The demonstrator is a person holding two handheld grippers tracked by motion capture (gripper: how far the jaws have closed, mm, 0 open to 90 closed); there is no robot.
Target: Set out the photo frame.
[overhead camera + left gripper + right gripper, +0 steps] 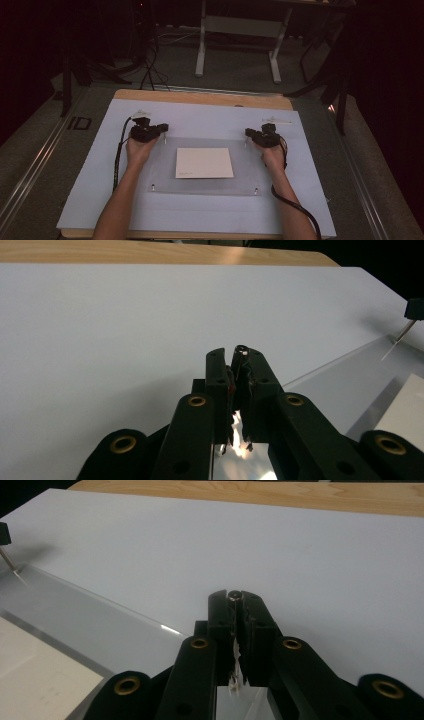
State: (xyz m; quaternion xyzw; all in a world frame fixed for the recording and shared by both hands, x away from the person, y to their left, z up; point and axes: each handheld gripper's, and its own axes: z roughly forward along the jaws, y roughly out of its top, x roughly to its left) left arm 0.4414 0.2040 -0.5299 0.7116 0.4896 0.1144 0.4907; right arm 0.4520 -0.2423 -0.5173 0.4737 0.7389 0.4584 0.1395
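Forearms come in from the bottom of the high view, each hand carrying a hand-held gripper to a far corner of a clear sheet. Largest is the worktop (202,97), its wooden edge showing beyond a pale blue-white mat (85,185) that covers most of it. On the mat lies the clear plastic sheet (160,170), flat, with a small metal pin standing at each corner. Under or on it, I cannot tell which, sits a cream paper card (204,163), near the middle.

Jaws of the left hand-held gripper (239,356) are pinched together on the pin (241,351) at the sheet's far left corner. Those of the right hand-held gripper (235,599) are likewise clamped on a pin (233,595) at the far right corner.

Judging by its straight edges and glare, the sheet is probably stiff, light and slick, prone to scratches. Its flat faces offer little to grip, so the corner pins look like the right handles, lifted evenly from both sides to keep it from twisting or sliding.
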